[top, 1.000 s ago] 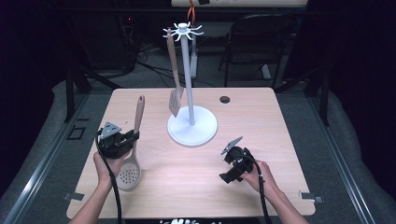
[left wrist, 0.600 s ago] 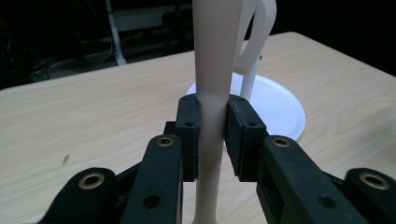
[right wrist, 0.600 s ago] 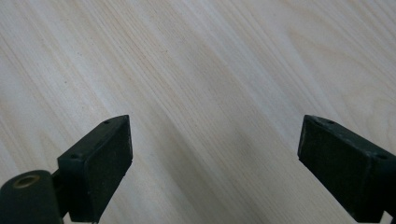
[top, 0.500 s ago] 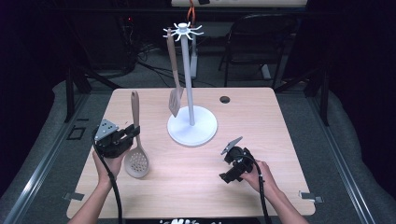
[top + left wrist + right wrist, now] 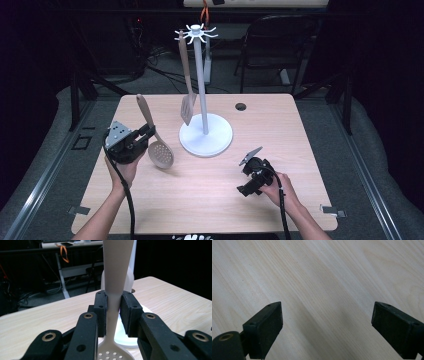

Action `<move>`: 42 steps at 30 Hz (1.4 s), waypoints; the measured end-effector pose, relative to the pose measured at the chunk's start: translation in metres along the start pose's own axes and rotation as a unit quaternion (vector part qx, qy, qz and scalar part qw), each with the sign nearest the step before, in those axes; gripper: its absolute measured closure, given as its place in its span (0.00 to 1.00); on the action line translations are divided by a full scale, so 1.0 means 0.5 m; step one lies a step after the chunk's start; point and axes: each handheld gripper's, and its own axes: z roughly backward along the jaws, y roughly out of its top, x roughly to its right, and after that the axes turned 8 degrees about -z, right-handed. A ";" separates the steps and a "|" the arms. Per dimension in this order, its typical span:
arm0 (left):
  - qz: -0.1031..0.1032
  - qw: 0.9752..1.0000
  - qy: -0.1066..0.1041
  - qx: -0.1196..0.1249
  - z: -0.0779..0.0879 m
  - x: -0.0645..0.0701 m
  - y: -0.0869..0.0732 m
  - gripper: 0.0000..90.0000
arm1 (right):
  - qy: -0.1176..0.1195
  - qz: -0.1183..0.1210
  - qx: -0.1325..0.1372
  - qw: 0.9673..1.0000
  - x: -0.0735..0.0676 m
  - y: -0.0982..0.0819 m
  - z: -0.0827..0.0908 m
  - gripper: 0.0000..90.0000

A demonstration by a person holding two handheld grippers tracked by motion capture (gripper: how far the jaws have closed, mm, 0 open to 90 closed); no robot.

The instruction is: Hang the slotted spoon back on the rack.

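Wooden surface [image 5: 210,185] carries a white rack [image 5: 205,132]. A slotted spoon [image 5: 159,150] is gripped by the left claw [image 5: 145,135]; the right claw [image 5: 325,327] is held open. Hanging it on a hook seems required next.

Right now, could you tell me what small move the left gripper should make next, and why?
Probably lift further toward the white stand: the left gripper is shut on the slotted spoon, handle end up, and the stand's hooks sit well above it.

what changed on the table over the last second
The left gripper, shut on the slotted spoon's handle, rose and tipped the spoon from lying along the table to hanging bowl-down, handle leaning up and away. The right gripper stayed open over the table; the white utensil stand and its hanging spatula stayed put.
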 end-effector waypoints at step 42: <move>-0.021 0.999 -0.035 0.003 -0.118 0.029 0.173 0.84 | -0.009 -0.001 0.000 1.000 0.002 -0.005 0.005 0.11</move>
